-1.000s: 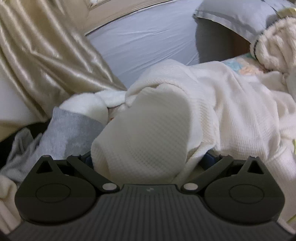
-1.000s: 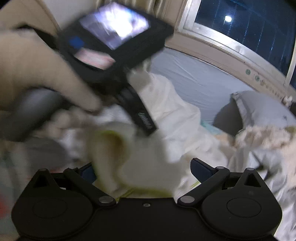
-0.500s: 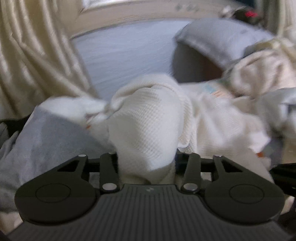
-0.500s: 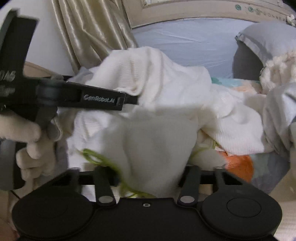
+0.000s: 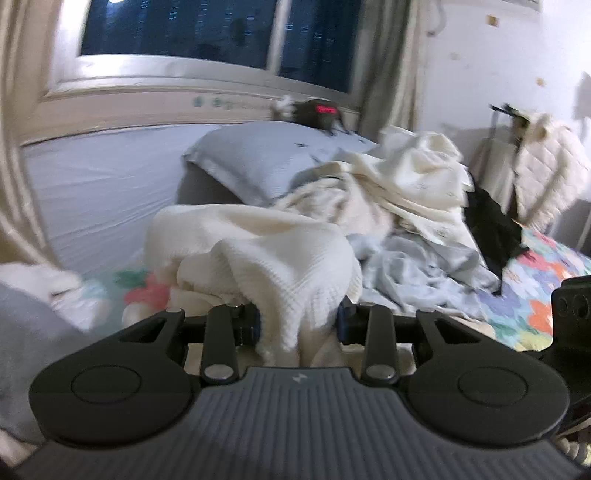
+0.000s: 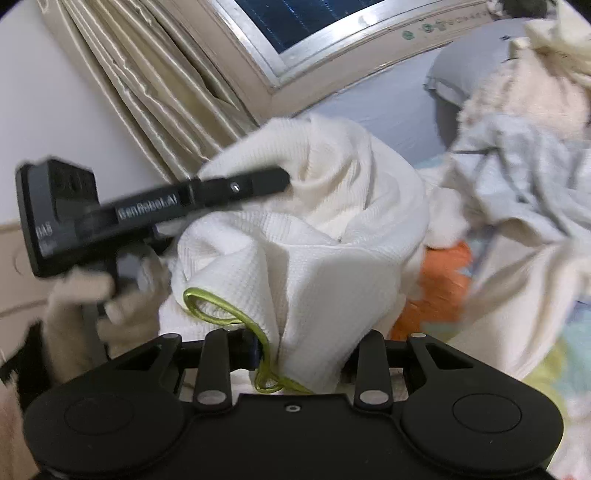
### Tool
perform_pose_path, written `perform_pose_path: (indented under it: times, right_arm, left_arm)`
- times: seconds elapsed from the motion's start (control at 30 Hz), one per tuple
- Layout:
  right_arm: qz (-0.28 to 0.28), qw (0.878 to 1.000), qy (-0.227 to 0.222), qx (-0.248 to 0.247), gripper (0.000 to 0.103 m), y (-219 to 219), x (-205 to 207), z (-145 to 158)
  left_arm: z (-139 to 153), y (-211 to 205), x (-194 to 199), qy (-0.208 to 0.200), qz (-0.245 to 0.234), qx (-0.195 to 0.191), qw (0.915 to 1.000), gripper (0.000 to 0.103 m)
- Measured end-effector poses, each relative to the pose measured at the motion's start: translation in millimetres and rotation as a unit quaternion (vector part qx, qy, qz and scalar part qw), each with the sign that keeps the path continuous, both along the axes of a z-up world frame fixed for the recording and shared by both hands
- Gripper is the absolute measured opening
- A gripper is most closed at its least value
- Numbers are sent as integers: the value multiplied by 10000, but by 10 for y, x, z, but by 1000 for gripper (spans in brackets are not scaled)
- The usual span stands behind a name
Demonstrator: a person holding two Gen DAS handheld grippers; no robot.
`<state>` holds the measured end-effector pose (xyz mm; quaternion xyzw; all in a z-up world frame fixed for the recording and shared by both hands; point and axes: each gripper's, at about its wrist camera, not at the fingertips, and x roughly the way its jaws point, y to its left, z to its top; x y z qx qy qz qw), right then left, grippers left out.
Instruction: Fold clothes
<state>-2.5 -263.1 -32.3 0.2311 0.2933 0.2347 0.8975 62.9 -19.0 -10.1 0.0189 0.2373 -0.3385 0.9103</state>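
Note:
A white waffle-knit garment [image 5: 258, 251] with a yellow-green trimmed edge [image 6: 218, 310] is held up over the bed by both grippers. My left gripper [image 5: 298, 321] is shut on a bunched fold of it. In the right wrist view my right gripper [image 6: 299, 350] is shut on another fold beside the green trim. The left gripper [image 6: 284, 179] also shows there, upper left, its black fingers pinching the white cloth, held by a gloved hand [image 6: 92, 306]. The fabric hides both pairs of fingertips.
A heap of cream and pale blue clothes [image 5: 406, 206] lies on a flowered quilt [image 5: 535, 295]. A grey pillow [image 5: 266, 158] and pale sheet [image 5: 103, 192] lie under the window [image 5: 207, 33]. Gold curtains [image 6: 147, 85] hang left. A quilted jacket [image 5: 546, 173] hangs right.
Both grippers closed on the white garment and lifted it. The left wrist view swung up and right, from the curtain and sheet toward the window and clothes heap.

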Motion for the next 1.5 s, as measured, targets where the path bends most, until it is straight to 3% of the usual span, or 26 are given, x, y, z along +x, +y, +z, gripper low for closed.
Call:
perform_pose_path:
  times: [0.03,0.07,0.1,0.13,0.17,0.27,0.33,0.4,0.5,0.63,0.83,0.9,1.03,1.1,1.2,1.27,1.33,1.5]
  right_arm:
    - [-73,9999,70,-82,37,-53,-8,-26]
    - [-155,9996,147,-156,37,-108,-14,-54]
    - [-281,9991,247,-185,37,-170,-4,-89]
    - [-381,9985,298,-249,37,-223,41,-141]
    - [-471,9978,345,-315,37,-267,81,-189]
    - [-591,9963,430,-457,37,-293,122,-284]
    - [-678,9954,504,-443,37,-339,174,-355]
    - [-734,9949,557,-401,37,-368,153,-383]
    - [-752,9948,590,-342,37,-400,109,-373]
    - [-702,9954,575,-306,37,-496,15,-253]
    - [-688,9962,471,-260,37,-516,-684,-66]
    - [-699,9956,493,-372,37,-514,-1011,-44]
    - [-1287,9909,373,-96,37,-861,-1520,-11]
    - [-1519,9880,263,-5,37,-1042,-1703,42]
    - [-1606,9863,-206,-306,37,-1155,-1901,307]
    - [-1646,9837,-543,-478,37,-1209,-2019,528]
    - [-1771,9789,-908,-464,37,-1285,-2147,722]
    - [-2224,9598,-1455,-906,36,-1392,-2474,1200]
  left_arm:
    - [-28,-61,18,34,-8,127,9999,38]
    - [-95,-130,60,143,50,338,9993,52]
    - [-180,-188,116,306,199,593,9976,81]
    - [-267,-239,178,468,360,836,9947,95]
    - [-359,-263,259,626,564,1037,9910,103]
    - [-460,-352,273,814,642,1180,9876,103]
    - [-485,-414,228,872,569,1167,9877,90]
    - [-510,-477,184,931,496,1155,9877,59]
    - [-547,-570,117,1019,386,1135,9875,47]
    - [-588,-692,16,1122,206,1096,9874,43]
    - [-399,-770,-467,927,-940,705,9887,40]
    - [-338,-812,-628,874,-1324,589,9856,40]
    - [-237,-1161,-1021,825,-2103,660,9719,39]
    - [-128,-1303,-1252,644,-2369,768,9663,32]
    - [85,-1498,-1604,289,-2666,1030,9578,29]
    - [243,-1547,-1784,28,-2592,1022,9604,29]
    - [402,-1592,-1854,88,-2551,878,9629,29]
    - [815,-1845,-2126,-25,-2767,745,9581,26]
